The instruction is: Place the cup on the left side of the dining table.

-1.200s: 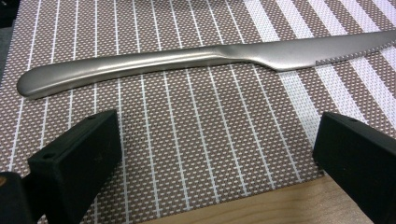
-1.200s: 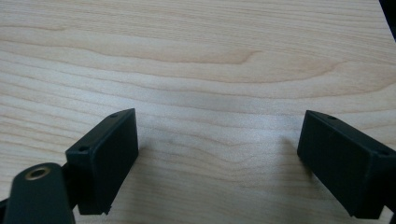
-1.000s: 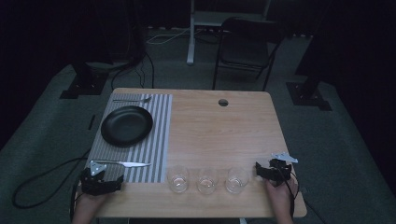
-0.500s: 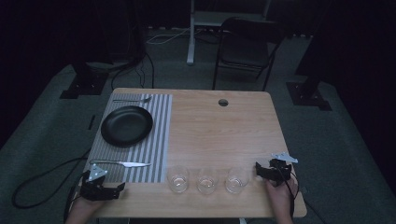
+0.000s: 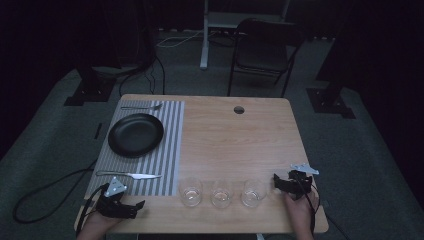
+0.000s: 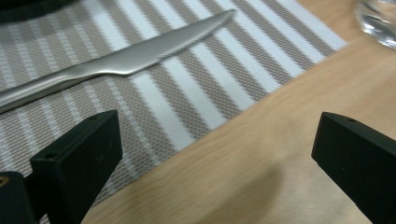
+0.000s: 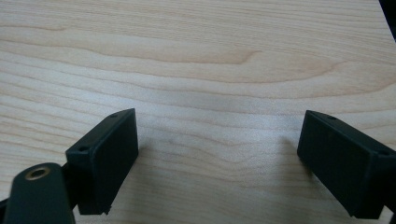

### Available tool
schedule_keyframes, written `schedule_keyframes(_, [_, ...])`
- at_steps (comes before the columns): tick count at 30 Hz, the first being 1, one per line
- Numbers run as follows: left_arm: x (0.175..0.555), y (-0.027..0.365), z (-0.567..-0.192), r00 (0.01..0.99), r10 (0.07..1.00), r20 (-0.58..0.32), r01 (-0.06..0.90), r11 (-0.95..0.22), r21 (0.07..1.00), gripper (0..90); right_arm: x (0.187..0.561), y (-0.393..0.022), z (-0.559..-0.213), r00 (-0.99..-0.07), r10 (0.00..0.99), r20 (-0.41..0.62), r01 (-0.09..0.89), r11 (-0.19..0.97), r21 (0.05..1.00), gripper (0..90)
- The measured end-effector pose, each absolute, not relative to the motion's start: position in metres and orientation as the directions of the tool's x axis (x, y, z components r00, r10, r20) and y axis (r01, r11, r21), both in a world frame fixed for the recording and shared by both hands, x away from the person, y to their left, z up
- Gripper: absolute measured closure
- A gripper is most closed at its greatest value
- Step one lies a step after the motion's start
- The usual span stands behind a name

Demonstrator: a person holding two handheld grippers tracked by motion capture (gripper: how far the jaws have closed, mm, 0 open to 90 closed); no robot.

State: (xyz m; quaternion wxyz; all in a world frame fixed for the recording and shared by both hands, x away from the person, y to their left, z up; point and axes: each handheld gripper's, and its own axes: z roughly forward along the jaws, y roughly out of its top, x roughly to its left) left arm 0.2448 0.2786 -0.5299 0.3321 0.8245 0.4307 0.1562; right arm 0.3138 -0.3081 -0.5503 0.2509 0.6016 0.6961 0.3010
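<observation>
On the worktop (image 5: 235,145) are counted one striped mat (image 5: 170,150), one black plate (image 5: 135,134), one knife (image 5: 131,175), one spoon (image 5: 141,106) and three glasses (image 5: 221,192) set in a row along the near edge. The left gripper (image 5: 131,207) is held at the near left corner, jaws spread wide with nothing between them, and the knife is seen lying on the mat just beyond it. The right gripper (image 5: 278,183) is held just right of the glasses, jaws likewise wide over bare wood; the knife's toothed edge is made out in the left gripper view alone.
</observation>
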Motion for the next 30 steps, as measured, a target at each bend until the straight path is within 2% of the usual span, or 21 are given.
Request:
schedule_keyframes(13, [0.238,0.256,-0.515,0.673,0.739,-0.042,0.529,-0.44,0.726,2.2,0.314,-0.308,-0.55,-0.15,0.989,0.013,0.687,0.095,0.721,12.0])
schedule_keyframes(30, [0.238,0.224,-0.506,0.762,0.645,-0.047,0.469,-0.501,0.727,2.2,0.314,-0.308,-0.55,-0.15,0.989,0.013,0.687,0.095,0.721,12.0])
